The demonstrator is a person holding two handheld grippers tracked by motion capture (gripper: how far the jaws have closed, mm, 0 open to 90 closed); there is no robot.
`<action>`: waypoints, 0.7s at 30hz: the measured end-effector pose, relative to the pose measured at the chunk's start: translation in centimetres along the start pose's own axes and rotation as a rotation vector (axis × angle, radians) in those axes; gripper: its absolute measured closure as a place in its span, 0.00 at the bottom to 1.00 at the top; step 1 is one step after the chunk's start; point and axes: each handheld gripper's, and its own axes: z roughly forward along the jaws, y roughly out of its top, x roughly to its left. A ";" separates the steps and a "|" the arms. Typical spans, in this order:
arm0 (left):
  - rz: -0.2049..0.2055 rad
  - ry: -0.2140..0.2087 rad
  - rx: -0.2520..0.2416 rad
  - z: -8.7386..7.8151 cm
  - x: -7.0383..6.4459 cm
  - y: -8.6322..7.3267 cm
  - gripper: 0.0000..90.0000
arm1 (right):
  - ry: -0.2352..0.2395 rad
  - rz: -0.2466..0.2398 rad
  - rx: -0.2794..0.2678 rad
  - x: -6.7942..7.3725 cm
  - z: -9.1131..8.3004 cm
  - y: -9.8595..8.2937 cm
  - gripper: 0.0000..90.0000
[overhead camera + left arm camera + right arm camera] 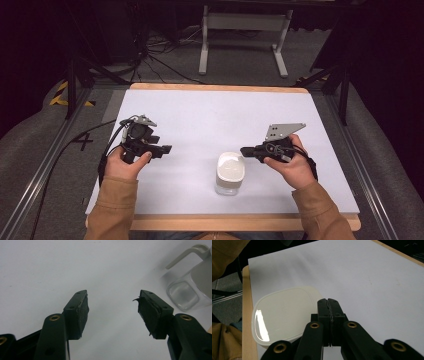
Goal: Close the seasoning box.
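Centrally, near the table's (200,107) front edge, stands a clear jar (230,173) with a cream lid (284,315). Left gripper (112,312) is well left of it, jaws apart, empty. Right gripper (329,306) is just beside the lid's rim, jaws pressed together, holding nothing.

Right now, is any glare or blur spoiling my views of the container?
Right gripper view: bright glare streak on the lid near its edge. Left gripper view: the container is soft and washed out at the frame's edge, with its handle. High view: even light, dark surroundings, the container clear.
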 end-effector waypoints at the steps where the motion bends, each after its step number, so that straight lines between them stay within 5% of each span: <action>1: -0.002 0.000 0.000 0.0 0.0 0.0 0.46 | 0.000 -0.001 -0.004 0.0 -0.1 0.0 1.00; 5: -0.003 0.000 -0.002 0.0 0.0 0.0 0.46 | -0.009 0.009 -0.026 -0.1 -0.4 0.0 1.00; 9: -0.003 0.008 -0.004 -0.1 0.0 0.0 0.46 | -0.016 0.046 -0.069 -0.2 -0.8 0.0 0.87; 12: -0.003 0.008 -0.004 -0.2 0.0 0.1 0.46 | -0.002 0.136 -0.141 -0.6 -1.5 -0.1 0.77; 21: -0.004 0.009 -0.019 -0.3 0.1 0.2 0.46 | -0.133 0.190 -0.196 -1.8 -4.0 -0.8 0.67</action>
